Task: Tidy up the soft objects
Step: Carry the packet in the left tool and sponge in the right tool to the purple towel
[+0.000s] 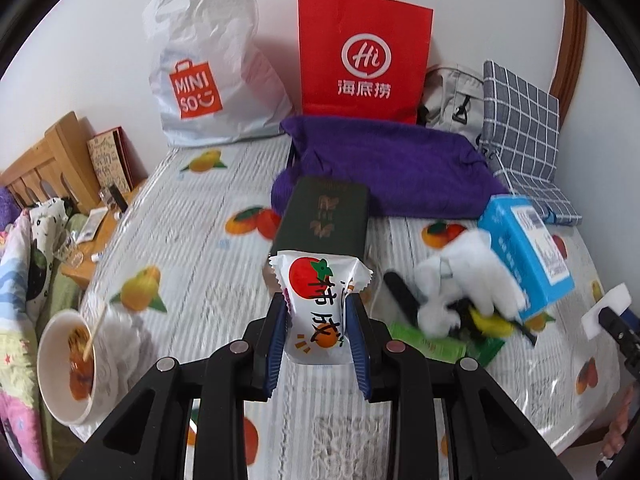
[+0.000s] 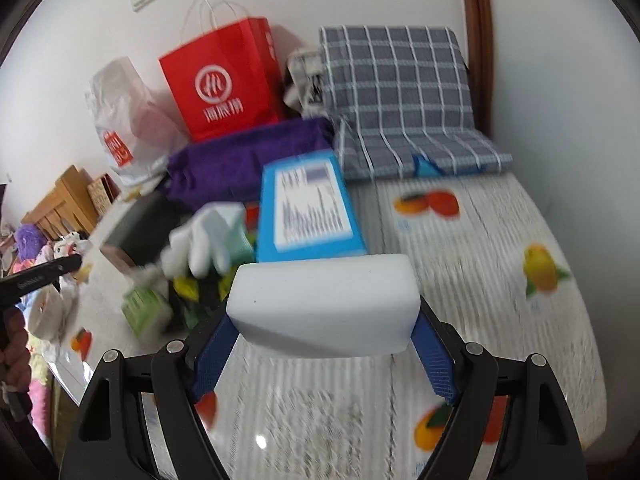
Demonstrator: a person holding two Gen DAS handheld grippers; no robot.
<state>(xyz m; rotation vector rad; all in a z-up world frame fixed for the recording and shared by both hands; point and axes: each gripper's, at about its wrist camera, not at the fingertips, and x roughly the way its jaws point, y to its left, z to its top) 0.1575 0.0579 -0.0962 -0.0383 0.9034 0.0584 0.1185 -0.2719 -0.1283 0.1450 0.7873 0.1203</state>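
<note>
A white snack packet (image 1: pixel 320 308) printed with a red persimmon stands upright between the blue pads of the left gripper (image 1: pixel 318 320), which is clamped on its lower half above the fruit-patterned tablecloth (image 1: pixel 192 240). Just ahead of that gripper lies a dark green box (image 1: pixel 324 216), and beyond it a folded purple towel (image 1: pixel 392 160). To its forward right sit a white glove (image 1: pixel 468 280) on a jumble of green and yellow items, touching a blue box (image 1: pixel 528 248). To its left, at the table edge, is a paper cup (image 1: pixel 68 364) with a stick in it. The right gripper (image 2: pixel 324 344) squeezes a white sponge block (image 2: pixel 324 304) held crosswise between its fingers, raised over the cloth. Directly ahead of it is the blue box, with the glove to the forward left; this view is blurred. Farther off stand a red paper bag (image 2: pixel 228 80), a white plastic bag (image 1: pixel 208 64) and a grey checked cushion (image 2: pixel 400 92) against the wall.
</note>
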